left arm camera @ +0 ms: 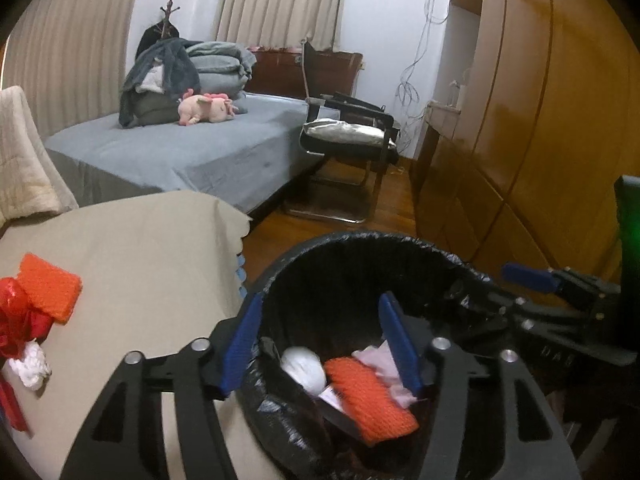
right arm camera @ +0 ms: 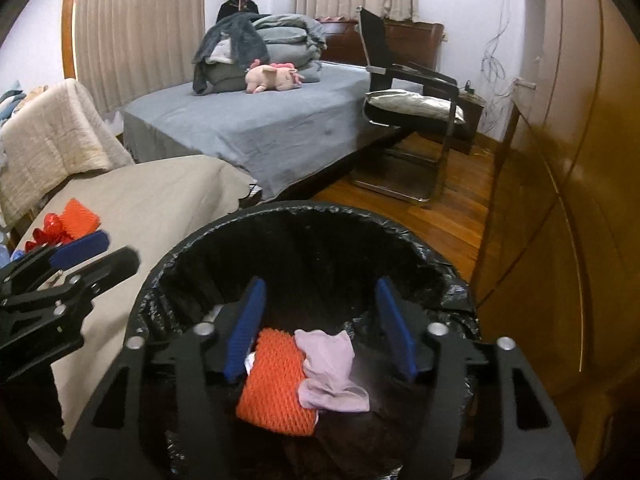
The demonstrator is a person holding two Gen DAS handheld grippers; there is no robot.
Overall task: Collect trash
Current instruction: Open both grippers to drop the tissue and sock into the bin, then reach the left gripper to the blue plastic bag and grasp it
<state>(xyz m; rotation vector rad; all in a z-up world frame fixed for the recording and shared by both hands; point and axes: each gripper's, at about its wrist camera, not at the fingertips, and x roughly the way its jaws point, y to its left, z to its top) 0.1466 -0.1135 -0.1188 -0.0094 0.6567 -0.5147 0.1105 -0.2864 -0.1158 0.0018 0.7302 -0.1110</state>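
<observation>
Black-lined trash bin (right arm camera: 304, 248) beside the beige-covered worktop (left arm camera: 132, 248). Inside the bin: orange foam net (right arm camera: 276, 388), pale pink wrapper (right arm camera: 330, 376), white crumpled wad (left arm camera: 304, 368). Right gripper (right arm camera: 320, 328) over the bin's mouth, jaws apart, empty. Left gripper (left arm camera: 320, 344) at the bin's worktop-side rim, jaws apart, likewise empty. Outside the bin, on the worktop: second orange net (left arm camera: 50, 288), red foil wrapper (left arm camera: 18, 320), white scrap (left arm camera: 30, 366), possibly tissue.
</observation>
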